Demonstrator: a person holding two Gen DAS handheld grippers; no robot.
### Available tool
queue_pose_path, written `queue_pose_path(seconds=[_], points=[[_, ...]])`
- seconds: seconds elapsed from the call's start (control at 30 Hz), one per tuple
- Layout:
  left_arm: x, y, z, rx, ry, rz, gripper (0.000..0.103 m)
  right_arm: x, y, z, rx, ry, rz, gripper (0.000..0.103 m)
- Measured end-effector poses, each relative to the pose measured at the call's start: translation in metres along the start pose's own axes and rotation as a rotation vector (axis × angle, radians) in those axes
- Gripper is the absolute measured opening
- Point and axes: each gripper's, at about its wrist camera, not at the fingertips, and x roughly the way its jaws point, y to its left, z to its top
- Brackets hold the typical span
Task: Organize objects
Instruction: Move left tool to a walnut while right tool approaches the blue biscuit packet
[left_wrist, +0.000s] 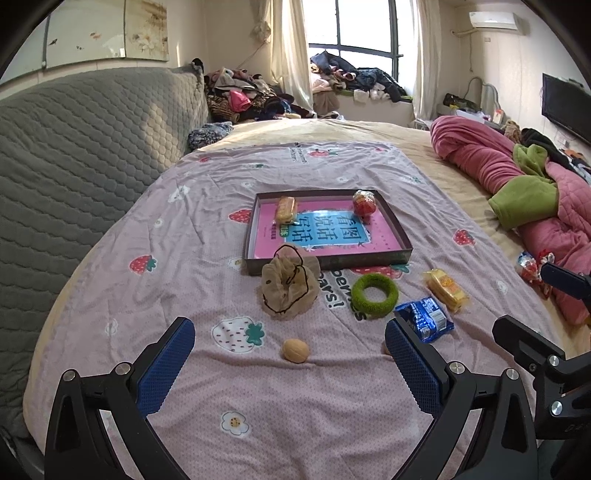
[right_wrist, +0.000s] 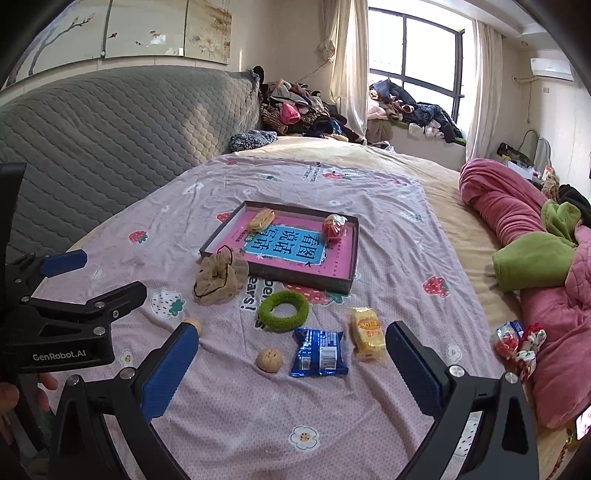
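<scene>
Both my grippers are wide open and hold nothing. My left gripper (left_wrist: 290, 365) hangs over a walnut (left_wrist: 295, 350) on the pink sheet (left_wrist: 177, 258). My right gripper (right_wrist: 291, 363) hangs over the other walnut (right_wrist: 269, 360) and the blue pack (right_wrist: 319, 352).

The tray (left_wrist: 400, 236) sits in the middle of the sheet. A small cake (left_wrist: 286, 208) and a red sweet (left_wrist: 364, 203) are in it already, so I think the rest go there too.

Still out on the sheet, near the tray: a tan scrunchie (left_wrist: 290, 286) touching its front edge, a green ring (left_wrist: 375, 295), and a yellow cake (left_wrist: 445, 290).

The walnuts look hard, round and light. They may roll or pop out, so I would pinch one across its middle. The blue pack looks slippery and crinkly, and what is inside may break. I would take it gently by the sides. The scrunchie and ring look soft and squashy. I can grab those nearly anywhere.
</scene>
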Motion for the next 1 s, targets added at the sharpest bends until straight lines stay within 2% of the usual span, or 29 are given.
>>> queue_pose_path(seconds=[0.4,0.83,1.0], points=[[0.011,0.002,-0.017,0.009,0.008,0.019,0.103,0.006,-0.007,-0.014,0.013,0.006,-0.019,0.102],[0.051,-0.001,-0.038,0.008,0.042,0.002,0.103,0.046,-0.008,-0.035,-0.005,0.055,-0.087,0.102],[0.069,0.001,-0.041,0.002,0.065,0.0,0.103,0.064,-0.006,-0.038,-0.012,0.081,-0.085,0.102]])
